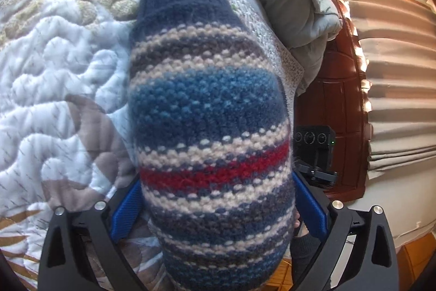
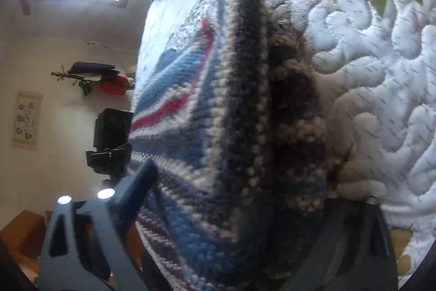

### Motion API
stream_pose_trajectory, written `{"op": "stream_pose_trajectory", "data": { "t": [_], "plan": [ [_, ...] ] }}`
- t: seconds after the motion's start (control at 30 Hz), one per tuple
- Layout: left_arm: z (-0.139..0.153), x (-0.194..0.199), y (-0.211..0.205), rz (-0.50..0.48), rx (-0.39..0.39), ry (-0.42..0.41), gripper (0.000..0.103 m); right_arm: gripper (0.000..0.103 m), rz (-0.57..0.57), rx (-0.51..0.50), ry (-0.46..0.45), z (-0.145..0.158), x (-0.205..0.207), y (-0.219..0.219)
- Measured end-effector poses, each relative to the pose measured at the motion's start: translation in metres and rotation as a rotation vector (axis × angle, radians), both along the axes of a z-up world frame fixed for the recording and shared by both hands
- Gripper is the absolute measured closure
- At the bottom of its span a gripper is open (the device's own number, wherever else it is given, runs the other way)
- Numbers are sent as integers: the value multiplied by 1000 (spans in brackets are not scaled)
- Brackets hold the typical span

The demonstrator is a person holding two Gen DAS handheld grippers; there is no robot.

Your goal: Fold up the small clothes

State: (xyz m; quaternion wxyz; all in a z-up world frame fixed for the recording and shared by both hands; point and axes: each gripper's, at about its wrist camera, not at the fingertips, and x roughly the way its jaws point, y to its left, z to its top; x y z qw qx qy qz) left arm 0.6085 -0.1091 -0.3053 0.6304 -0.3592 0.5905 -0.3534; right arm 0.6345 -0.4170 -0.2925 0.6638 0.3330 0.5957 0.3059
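We hold the knit sweater (image 1: 209,127) above the bed (image 1: 54,72). Left gripper (image 1: 218,209) fingers pinch its bulk; right gripper (image 2: 231,209) seems also clamped. It is soft, thick and floppy; better grasp the edges.

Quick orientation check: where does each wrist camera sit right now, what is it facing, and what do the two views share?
Left wrist: on the left gripper, looking along its blue fingers at the striped knit garment over the quilted bedspread.
Right wrist: on the right gripper, facing the garment's folded edge; one finger shows.
Shared: garment, bedspread, and a black tripod camera.
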Motion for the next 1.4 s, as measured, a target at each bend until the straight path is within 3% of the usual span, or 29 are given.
{"op": "stream_pose_trajectory", "data": {
  "t": [0.07, 0.17, 0.37, 0.47, 0.6, 0.77, 0.9, 1.17, 1.27, 1.4],
  "plan": [
    [2, -2, -4, -8, 46, -14, 15, 46, -6, 14, 4, -6, -1, 0],
    [3, -3, -8, -9, 88, -6, 22, 53, -18, 2, -34, -8, -4, 2],
    [12, -4, -20, 15, 174, 8, 26, 57, -84, -64, -44, -6, -7, 14],
    [33, -11, -25, 16, 218, -19, 34, 61, -125, -145, -53, 17, -19, 27],
    [70, -35, -13, -7, 261, -62, 36, 63, -146, -154, -89, 49, -56, 50],
    [111, -95, 40, -24, 273, -128, 37, 63, -135, -104, -145, 80, -119, 110],
    [126, -161, 101, 0, 270, -145, 37, 63, -94, -104, -181, 93, -174, 178],
    [96, -289, 248, 138, 283, -148, 36, 63, 60, -124, -240, 84, -254, 335],
    [80, -323, 293, 189, 295, -143, 36, 63, 106, -117, -230, 74, -274, 382],
    [65, -338, 330, 225, 296, -125, 36, 63, 140, -113, -218, 64, -287, 424]
  ]
}}
